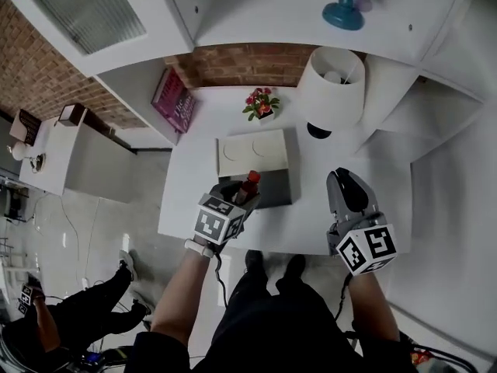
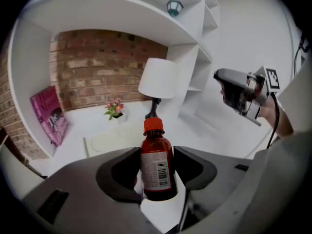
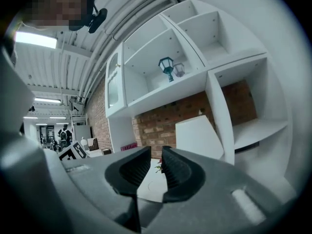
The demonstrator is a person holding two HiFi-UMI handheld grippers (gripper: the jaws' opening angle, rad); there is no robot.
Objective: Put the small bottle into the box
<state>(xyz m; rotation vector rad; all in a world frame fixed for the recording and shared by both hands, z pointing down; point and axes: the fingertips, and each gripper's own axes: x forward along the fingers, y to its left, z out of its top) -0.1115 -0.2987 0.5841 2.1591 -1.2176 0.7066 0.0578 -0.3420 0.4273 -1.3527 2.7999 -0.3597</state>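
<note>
A small brown bottle (image 1: 249, 186) with a red cap and a white label stands upright between the jaws of my left gripper (image 1: 239, 194), which is shut on it. In the left gripper view the bottle (image 2: 157, 167) fills the gap of the left gripper (image 2: 157, 152). The bottle hangs over the near left part of the grey box (image 1: 276, 190), whose white lid (image 1: 252, 152) lies open behind. My right gripper (image 1: 342, 177) is held off to the right over the table, away from the box. Its jaws (image 3: 155, 165) stand a narrow gap apart with nothing between them.
On the white table (image 1: 311, 225) stand a lamp with a white shade (image 1: 331, 88), a small flower pot (image 1: 262, 104) and a pink book (image 1: 175, 99) against the brick wall. A teal lantern (image 1: 345, 6) is on the shelf above. A person (image 1: 62, 317) sits on the floor at lower left.
</note>
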